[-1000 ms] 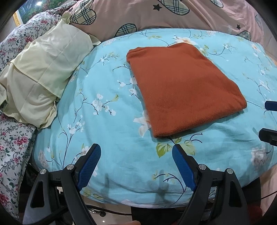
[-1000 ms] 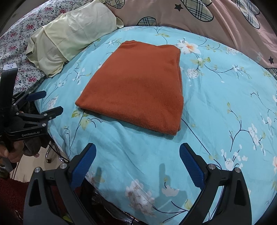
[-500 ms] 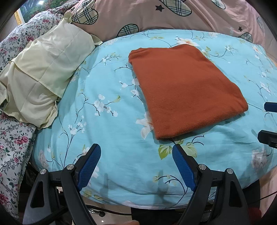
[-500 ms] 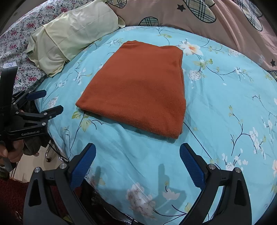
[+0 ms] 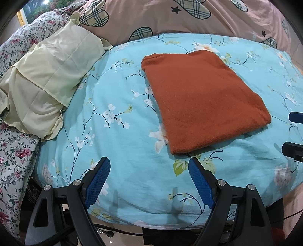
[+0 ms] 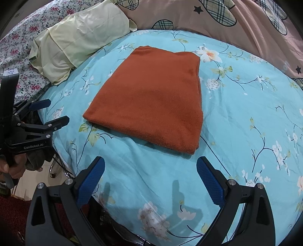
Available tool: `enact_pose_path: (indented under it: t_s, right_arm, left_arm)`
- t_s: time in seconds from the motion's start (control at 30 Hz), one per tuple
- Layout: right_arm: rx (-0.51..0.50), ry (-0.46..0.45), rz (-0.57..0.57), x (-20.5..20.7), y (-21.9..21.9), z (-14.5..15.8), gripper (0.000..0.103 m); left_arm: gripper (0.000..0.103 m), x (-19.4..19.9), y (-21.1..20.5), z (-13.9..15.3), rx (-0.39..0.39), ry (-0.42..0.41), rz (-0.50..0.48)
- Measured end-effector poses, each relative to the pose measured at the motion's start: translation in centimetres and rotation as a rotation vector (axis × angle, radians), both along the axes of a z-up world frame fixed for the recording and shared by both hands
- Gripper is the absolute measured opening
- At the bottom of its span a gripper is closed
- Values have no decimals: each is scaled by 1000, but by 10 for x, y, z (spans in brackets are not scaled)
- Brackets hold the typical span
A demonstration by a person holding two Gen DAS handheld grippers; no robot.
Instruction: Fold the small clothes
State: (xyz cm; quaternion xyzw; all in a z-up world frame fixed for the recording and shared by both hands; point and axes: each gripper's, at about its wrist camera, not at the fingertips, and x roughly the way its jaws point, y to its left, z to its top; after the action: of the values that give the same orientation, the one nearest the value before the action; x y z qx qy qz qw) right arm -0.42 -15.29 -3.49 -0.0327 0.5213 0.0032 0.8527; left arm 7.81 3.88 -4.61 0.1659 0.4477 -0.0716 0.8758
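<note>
A rust-orange garment [image 5: 200, 98] [image 6: 153, 100] lies folded into a flat rectangle on the light-blue floral quilt [image 5: 117, 121] [image 6: 246, 117]. My left gripper [image 5: 148, 165] is open over the quilt's near edge, just short of the garment's near-left corner, holding nothing. My right gripper [image 6: 150, 165] is open too, empty, a little short of the garment's near edge. In the right wrist view the left gripper [image 6: 52, 111] shows at the left edge, held by a hand. The right gripper's fingertips [image 5: 295, 117] peek in at the right edge of the left wrist view.
A pale yellow pillowcase [image 5: 43, 83] [image 6: 75, 37] lies crumpled at the far left on a rose-print sheet [image 5: 11, 162]. A pink cover with plaid hearts [image 5: 170, 17] runs along the back. The quilt's front edge drops to the floor [image 6: 45, 170] below both grippers.
Both grippers have drifted slightly, so the garment sits a little lower and further right in each view. The garment itself has not moved and both grippers stay open.
</note>
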Motion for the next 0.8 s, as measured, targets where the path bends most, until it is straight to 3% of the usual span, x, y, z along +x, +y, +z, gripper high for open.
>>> enact_pose_path:
  t_s: [0.8]
  right_arm:
    - [4, -11, -3, 4, -2, 3, 98]
  left_arm:
    - [85, 0, -1, 4, -9, -6, 11]
